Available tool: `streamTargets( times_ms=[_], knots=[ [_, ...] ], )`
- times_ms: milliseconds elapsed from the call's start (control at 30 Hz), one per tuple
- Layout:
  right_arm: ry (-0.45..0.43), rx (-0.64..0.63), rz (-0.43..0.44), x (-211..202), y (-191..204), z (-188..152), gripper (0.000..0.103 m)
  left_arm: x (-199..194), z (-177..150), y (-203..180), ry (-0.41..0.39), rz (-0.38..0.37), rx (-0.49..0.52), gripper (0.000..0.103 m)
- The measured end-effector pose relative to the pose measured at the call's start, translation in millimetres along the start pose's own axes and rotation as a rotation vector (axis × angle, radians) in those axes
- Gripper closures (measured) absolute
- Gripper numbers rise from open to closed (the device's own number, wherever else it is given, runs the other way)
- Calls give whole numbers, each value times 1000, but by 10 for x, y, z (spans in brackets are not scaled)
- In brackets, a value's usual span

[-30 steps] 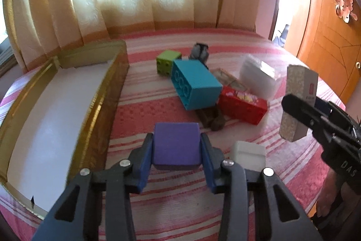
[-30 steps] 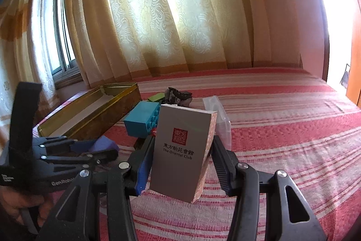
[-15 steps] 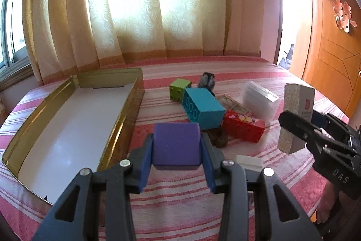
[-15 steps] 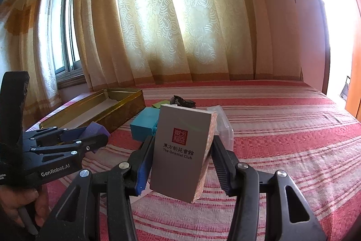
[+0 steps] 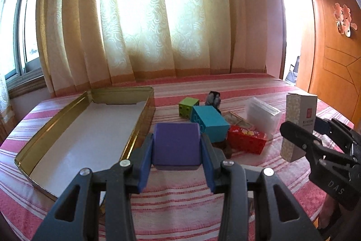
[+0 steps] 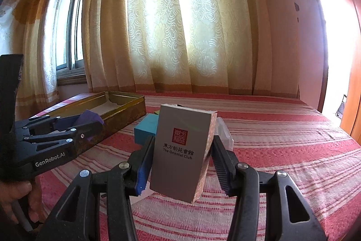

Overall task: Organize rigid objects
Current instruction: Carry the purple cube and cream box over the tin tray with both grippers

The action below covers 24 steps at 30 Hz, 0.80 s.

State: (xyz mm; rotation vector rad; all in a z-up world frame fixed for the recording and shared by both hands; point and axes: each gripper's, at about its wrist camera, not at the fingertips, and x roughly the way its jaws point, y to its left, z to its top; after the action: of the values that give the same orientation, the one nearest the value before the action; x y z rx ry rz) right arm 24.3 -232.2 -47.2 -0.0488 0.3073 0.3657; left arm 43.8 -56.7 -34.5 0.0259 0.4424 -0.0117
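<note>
Above the striped bed (image 5: 180,202), left claw (image 5: 176,146) clamps the purple block (image 5: 176,142), seemingly light and stiff, by its flat sides, gold tray (image 5: 126,92) at ten o'clock; right claw (image 6: 180,157) pinches the tall carton (image 6: 180,150), probably crushable, across its narrow sides.

The left gripper (image 5: 177,147) points a little down. Its 2 blue pads squeeze the sides of a purple block (image 5: 176,143), and the block is up in the air. In the right wrist view a hand (image 6: 13,193) holds this gripper's handle at the bottom left edge.

The right gripper (image 6: 181,157) also points a little down. Its 2 fingers press on both sides of a tall grey box (image 6: 180,155) and hold it up, tipped a bit. The 2 grippers sit side by side, apart, each with its own thing.
</note>
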Motion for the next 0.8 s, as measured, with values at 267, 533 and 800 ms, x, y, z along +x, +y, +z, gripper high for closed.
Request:
streamTargets(
  times_ms=[267, 533, 800],
  knots=[
    [-35, -21, 3, -66, 41, -19, 51, -79, -9, -10, -45, 15, 4, 64],
    [-49, -22, 6, -79, 33, -15, 51, -128, -13, -25, -76, 28, 8, 64],
    [-60, 1, 7, -107, -14, 19, 51, -136, -8, -4, -84, 23, -5, 64]
  ],
)
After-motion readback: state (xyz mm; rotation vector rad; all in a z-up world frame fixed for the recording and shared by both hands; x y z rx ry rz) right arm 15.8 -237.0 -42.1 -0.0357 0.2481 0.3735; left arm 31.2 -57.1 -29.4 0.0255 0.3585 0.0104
